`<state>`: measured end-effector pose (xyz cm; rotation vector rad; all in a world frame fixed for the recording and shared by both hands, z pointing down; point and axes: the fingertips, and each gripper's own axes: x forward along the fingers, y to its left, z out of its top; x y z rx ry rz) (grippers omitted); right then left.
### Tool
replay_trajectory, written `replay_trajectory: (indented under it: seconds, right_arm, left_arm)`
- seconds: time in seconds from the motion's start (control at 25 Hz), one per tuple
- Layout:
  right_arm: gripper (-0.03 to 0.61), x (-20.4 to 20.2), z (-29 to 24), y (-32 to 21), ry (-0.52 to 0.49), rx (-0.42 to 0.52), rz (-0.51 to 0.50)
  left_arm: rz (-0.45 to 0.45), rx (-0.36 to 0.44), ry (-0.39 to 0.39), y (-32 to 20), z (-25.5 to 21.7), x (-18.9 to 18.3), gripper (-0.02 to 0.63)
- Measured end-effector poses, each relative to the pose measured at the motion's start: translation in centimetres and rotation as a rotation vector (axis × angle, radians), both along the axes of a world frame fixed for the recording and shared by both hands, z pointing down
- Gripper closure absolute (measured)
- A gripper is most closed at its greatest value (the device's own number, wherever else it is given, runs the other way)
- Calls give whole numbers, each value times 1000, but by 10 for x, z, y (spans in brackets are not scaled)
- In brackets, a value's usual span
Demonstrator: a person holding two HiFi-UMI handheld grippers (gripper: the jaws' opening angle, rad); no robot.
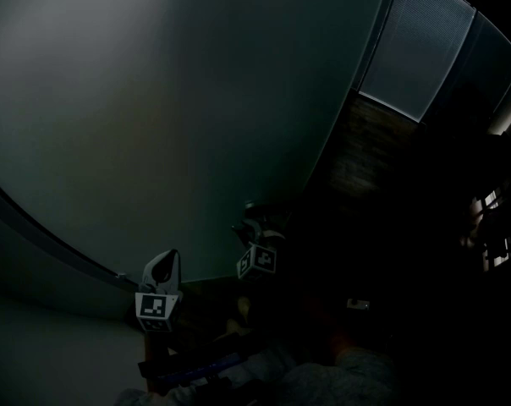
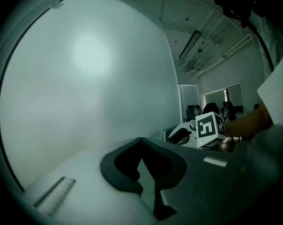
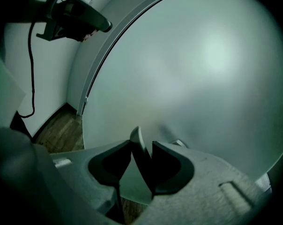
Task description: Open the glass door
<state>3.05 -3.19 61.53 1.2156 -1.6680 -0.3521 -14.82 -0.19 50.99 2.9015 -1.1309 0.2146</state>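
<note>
Right gripper clamped on thin door handle; left gripper jaws together, empty. Frosted glass door probably heavy, stiff (pull at handle, pane's slick).

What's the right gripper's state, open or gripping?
Gripping: the right gripper holds a thin grey bar, probably the door handle; both jaws touch it.

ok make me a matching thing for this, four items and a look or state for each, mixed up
1 glass door
2 right gripper
3 floor
4 cable

a brown wood planks
b frosted, pale
c jaws on the door's edge
d thin, black, dangling

Pairs: 1-b, 2-c, 3-a, 4-d
</note>
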Motion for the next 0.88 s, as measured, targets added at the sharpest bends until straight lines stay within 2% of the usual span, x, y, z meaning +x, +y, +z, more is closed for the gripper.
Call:
replay_trajectory:
  seconds: [0.88]
  right_arm:
    - [436, -12, -8, 41, -38, -24, 68]
  left_arm:
    - [13, -6, 11, 3, 0, 6, 611]
